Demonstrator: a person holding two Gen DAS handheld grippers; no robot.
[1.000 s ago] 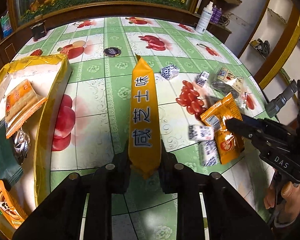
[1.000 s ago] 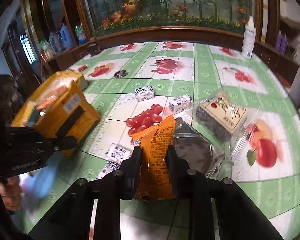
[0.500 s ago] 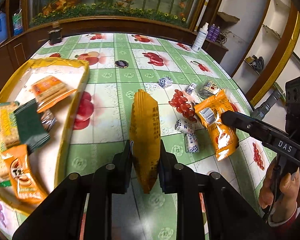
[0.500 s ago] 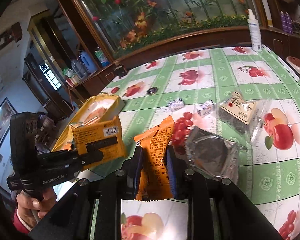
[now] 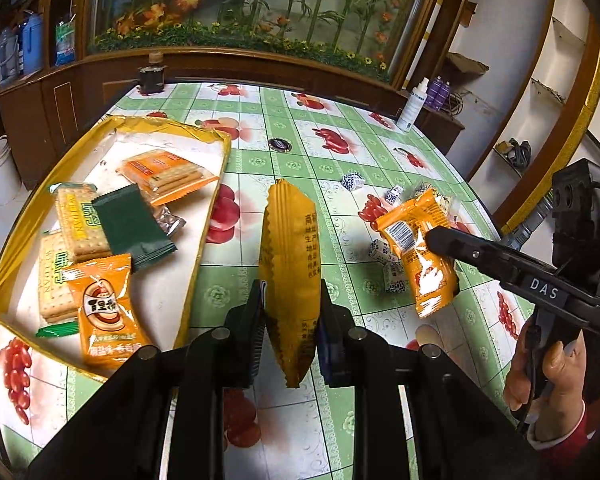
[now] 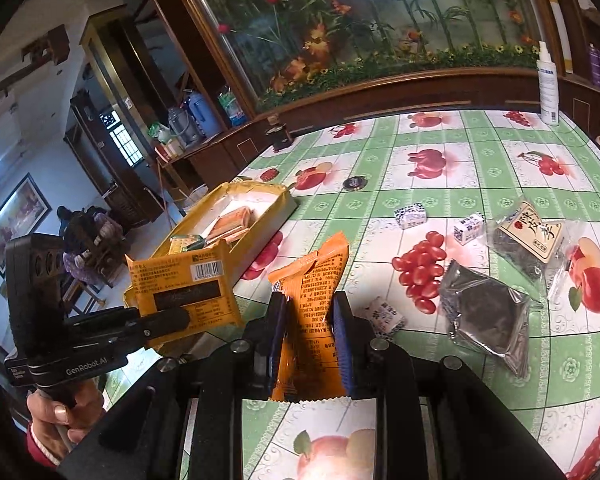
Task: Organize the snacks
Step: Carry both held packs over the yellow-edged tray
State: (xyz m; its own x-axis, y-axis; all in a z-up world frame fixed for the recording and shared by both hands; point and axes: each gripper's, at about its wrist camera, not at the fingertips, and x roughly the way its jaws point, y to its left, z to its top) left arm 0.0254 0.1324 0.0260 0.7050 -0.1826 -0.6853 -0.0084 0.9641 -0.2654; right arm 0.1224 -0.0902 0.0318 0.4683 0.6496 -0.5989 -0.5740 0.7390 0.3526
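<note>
Snacks were split between your two grippers and the table. Your left gripper [image 5: 290, 316] was clenched on a yellow snack packet [image 5: 290, 280], which stood edge-on between the pads, raised above the tablecloth [image 5: 300, 160] and just to the right of the yellow box [image 5: 208, 216]. Your right gripper [image 6: 310, 328] was clamped on an orange snack packet [image 6: 314, 300], lifted clear of the table; in the left wrist view that same orange packet hung from the black fingers at the right side, above two small blue-and-white candies [image 5: 392, 276].

Inside the box you had already gathered an orange-wrapped cracker pack [image 5: 164, 174], two packs of pale biscuits [image 5: 78, 224], a dark green sachet [image 5: 132, 232], a silver foil wrapper [image 5: 168, 222] and an orange pouch [image 5: 106, 312] at the near end.

Out on the tablecloth, seen from your right wrist, a dark foil packet [image 6: 484, 316] lay just right of the gripper, with a clear bag bearing a cream label [image 6: 536, 236] beyond it. Two more wrapped candies [image 6: 410, 216] sat farther out, near a printed cluster of cherries, and one lay close beside your right finger. A dark round cap [image 6: 355, 182] rested mid-table, and a white spray bottle [image 6: 548, 84] stood upright at the far edge. Your right hand [image 5: 540, 376] gripped its handle, red sleeve at the wrist.
</note>
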